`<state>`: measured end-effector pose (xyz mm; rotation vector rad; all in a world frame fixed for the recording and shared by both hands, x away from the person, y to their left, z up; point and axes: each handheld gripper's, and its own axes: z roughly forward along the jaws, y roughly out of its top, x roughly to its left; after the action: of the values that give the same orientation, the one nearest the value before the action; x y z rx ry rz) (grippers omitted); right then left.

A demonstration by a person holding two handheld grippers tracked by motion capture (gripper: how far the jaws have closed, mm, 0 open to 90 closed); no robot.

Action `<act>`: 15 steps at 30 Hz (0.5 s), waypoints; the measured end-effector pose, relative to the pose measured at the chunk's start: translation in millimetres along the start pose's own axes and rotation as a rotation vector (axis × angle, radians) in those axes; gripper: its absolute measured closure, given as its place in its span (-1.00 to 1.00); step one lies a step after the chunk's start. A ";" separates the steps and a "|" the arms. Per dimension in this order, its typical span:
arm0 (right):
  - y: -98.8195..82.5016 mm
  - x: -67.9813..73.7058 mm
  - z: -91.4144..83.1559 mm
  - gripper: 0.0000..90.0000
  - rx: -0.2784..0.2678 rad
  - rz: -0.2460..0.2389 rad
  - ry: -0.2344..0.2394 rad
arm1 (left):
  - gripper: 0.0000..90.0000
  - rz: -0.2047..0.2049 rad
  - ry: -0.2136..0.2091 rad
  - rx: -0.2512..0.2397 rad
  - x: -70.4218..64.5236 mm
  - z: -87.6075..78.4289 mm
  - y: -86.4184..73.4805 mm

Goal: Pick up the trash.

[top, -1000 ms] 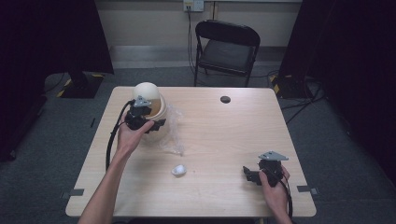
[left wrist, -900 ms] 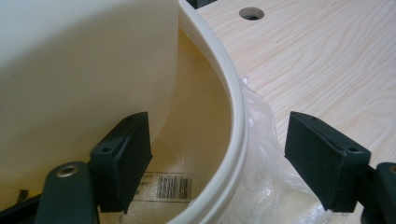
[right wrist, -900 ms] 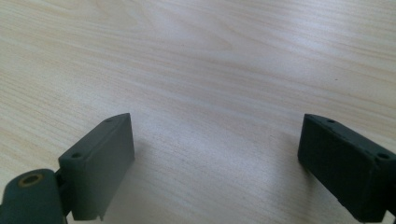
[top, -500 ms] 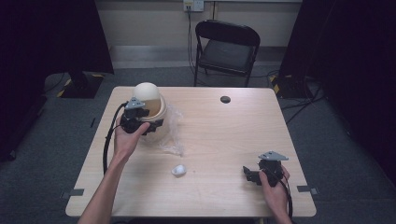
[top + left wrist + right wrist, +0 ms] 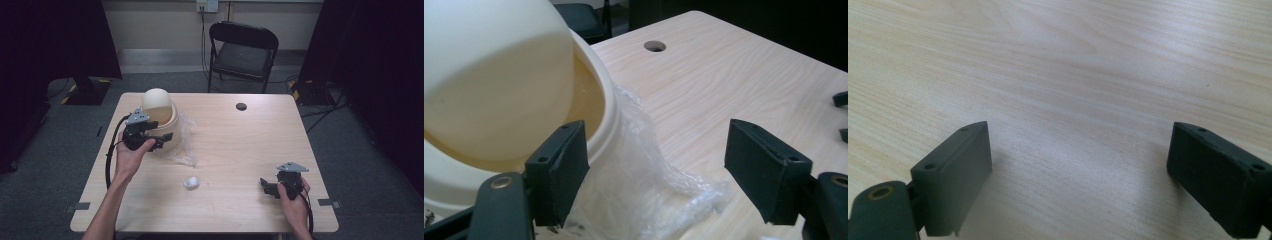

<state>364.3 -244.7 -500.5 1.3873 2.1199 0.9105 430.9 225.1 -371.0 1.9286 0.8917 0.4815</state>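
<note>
Left gripper (image 5: pixel 161 140) nearer table (image 5: pixel 240 145) edge.

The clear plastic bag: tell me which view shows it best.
The left gripper view: the clear plastic bag lies crumpled, close up, between the open jaws beside the cream container. The high view shows it small; the right gripper view shows bare table.
</note>
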 end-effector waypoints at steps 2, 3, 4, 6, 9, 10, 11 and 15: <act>0.0 0.0 0.0 -0.78 0.000 0.000 0.000 | -0.44 -0.004 -0.004 0.001 -3.7 -2.7 -6.1; 0.0 0.0 0.0 -0.78 0.000 0.000 0.000 | -0.44 0.002 -0.002 0.002 -5.2 -4.0 -8.9; 0.0 0.0 0.0 -0.78 0.000 0.000 0.000 | -0.44 0.002 -0.002 0.002 -5.2 -4.0 -8.9; 0.0 0.0 0.0 -0.78 0.000 0.000 0.000 | -0.43 0.013 -0.003 0.016 -11.1 -5.4 -17.5; 0.0 0.1 0.0 -0.78 0.000 0.000 0.000 | -0.43 0.028 -0.003 0.030 -18.0 -5.9 -28.5; 0.0 0.0 0.0 -0.78 0.000 0.000 0.000 | -0.43 0.021 -0.008 0.033 -19.4 -5.6 -32.0; 0.0 0.1 0.0 -0.78 0.000 0.000 0.000 | -0.43 0.017 -0.009 0.037 -20.2 -5.2 -35.6; 0.0 0.0 0.0 -0.78 0.000 0.000 0.000 | -0.43 -0.003 -0.013 0.045 -21.7 -4.1 -45.1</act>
<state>364.3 -244.7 -500.5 1.3872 2.1199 0.9102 396.5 225.1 -407.6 1.9684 0.9039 0.4505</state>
